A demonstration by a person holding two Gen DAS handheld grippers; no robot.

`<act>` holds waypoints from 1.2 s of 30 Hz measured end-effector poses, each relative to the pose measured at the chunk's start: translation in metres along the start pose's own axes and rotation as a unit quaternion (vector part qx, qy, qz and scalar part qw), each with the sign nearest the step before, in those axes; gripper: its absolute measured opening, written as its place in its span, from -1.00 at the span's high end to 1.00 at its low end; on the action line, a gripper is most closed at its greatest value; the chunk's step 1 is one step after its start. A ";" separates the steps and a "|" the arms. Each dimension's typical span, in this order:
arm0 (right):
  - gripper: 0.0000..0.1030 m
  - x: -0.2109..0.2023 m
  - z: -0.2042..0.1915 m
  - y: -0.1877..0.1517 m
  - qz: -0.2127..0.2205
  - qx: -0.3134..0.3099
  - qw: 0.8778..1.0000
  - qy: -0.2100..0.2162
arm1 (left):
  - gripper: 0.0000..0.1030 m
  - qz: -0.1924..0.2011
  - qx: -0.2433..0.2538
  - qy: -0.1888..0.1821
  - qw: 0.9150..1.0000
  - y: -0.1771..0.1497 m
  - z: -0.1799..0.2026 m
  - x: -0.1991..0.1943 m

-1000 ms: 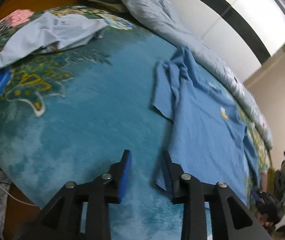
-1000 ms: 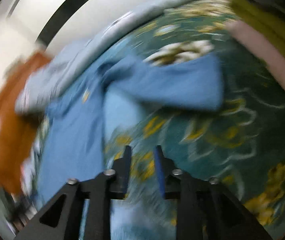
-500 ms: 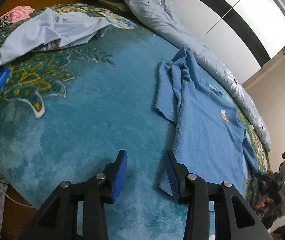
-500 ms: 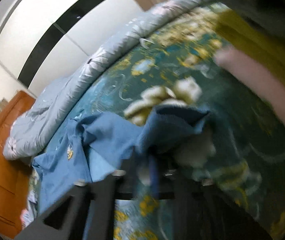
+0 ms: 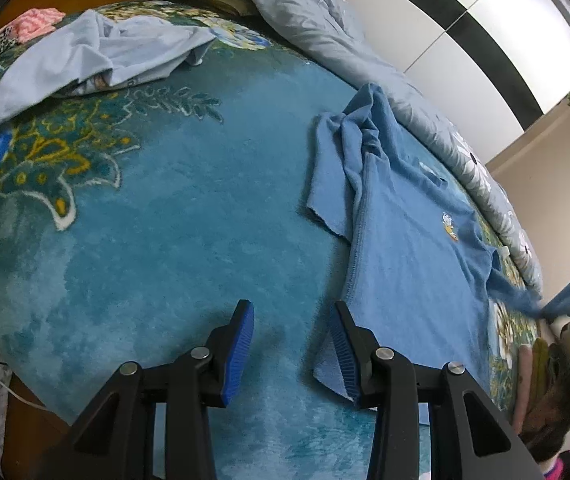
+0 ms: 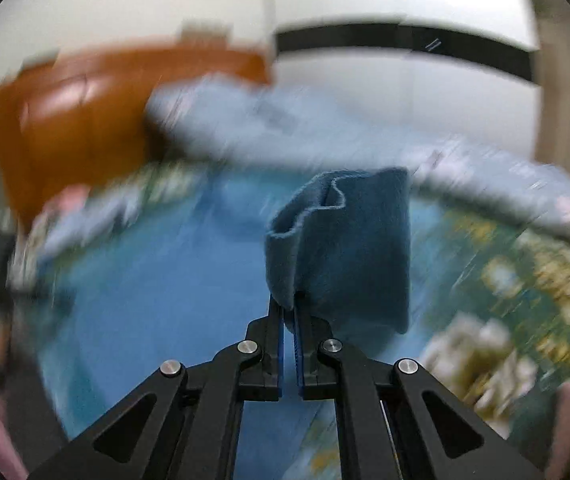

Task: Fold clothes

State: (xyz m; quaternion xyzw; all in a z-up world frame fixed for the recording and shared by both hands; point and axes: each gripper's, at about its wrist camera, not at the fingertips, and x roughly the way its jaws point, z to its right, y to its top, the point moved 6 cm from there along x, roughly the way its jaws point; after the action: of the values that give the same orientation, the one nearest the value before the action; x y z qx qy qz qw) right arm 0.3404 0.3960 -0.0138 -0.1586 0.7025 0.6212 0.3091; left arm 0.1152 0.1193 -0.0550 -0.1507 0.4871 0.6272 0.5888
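Since half a second ago, right gripper [image 6: 289, 312] lifted the blue terry t-shirt [image 5: 405, 248] sleeve, pinched tight; left gripper [image 5: 291, 344] hung wide apart, empty, over teal floral blanket [image 5: 157, 240].

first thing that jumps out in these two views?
The blue T-shirt spread across the teal floral blanket, right of centre in the left wrist view. In the right wrist view, the right gripper is shut on a bunched corner of it, lifted, background blurred. The left gripper hangs open at the shirt's near hem.
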 end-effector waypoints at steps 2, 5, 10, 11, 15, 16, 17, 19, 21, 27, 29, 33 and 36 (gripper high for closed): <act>0.92 0.014 -0.008 -0.033 -0.054 -0.015 0.998 0.002 | 0.15 -0.001 0.003 -0.001 1.000 0.001 0.002 0.001; 0.92 0.023 -0.013 -0.068 -0.111 -0.023 0.994 0.002 | 0.12 -0.006 0.006 0.000 1.000 -0.001 0.005 0.005; 0.91 -0.006 0.003 -0.078 -0.099 0.019 0.995 0.007 | 0.10 -0.014 0.011 -0.002 1.000 -0.004 0.009 0.009; 0.90 -0.015 0.008 -0.073 -0.084 0.037 0.996 0.013 | 0.09 -0.013 0.012 -0.003 1.000 -0.004 0.010 0.008; 0.81 -0.044 0.034 -0.040 -0.009 0.103 0.994 0.032 | 0.05 -0.006 0.014 -0.010 1.000 -0.002 0.014 0.003; 0.76 -0.049 0.042 -0.031 0.015 0.119 0.992 0.035 | 0.03 -0.003 0.016 -0.013 1.000 -0.002 0.015 0.002; 0.58 -0.052 0.050 -0.020 0.035 0.136 0.989 0.037 | 0.01 0.000 0.018 -0.016 1.000 -0.001 0.017 0.000; 0.27 -0.045 0.064 0.000 0.053 0.164 0.985 0.027 | -0.04 0.001 0.021 -0.021 1.000 0.000 0.021 -0.001; 0.26 -0.019 0.084 0.012 0.038 0.181 0.983 0.001 | -0.04 -0.001 0.025 -0.026 0.999 -0.002 0.024 -0.001; 0.26 0.082 0.155 0.011 -0.063 0.272 0.959 -0.048 | -0.08 -0.001 0.024 -0.026 0.999 -0.003 0.022 -0.009; 0.26 0.091 0.163 0.002 -0.072 0.300 0.951 -0.028 | -0.09 0.001 0.020 -0.024 1.000 -0.002 0.020 -0.010; 0.88 0.094 0.165 0.007 -0.065 0.325 0.943 0.000 | -0.10 0.002 0.016 -0.021 1.000 0.000 0.017 -0.009; 0.90 0.084 0.156 0.034 -0.054 0.261 0.963 -0.041 | -0.10 -0.002 0.020 -0.021 1.000 -0.001 0.020 -0.007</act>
State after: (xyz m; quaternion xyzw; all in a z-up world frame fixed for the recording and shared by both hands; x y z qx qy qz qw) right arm 0.2931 0.5668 -0.0467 -0.0846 0.8173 0.4048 0.4011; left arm 0.1256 0.1307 -0.0407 -0.1270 0.4867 0.6192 0.6030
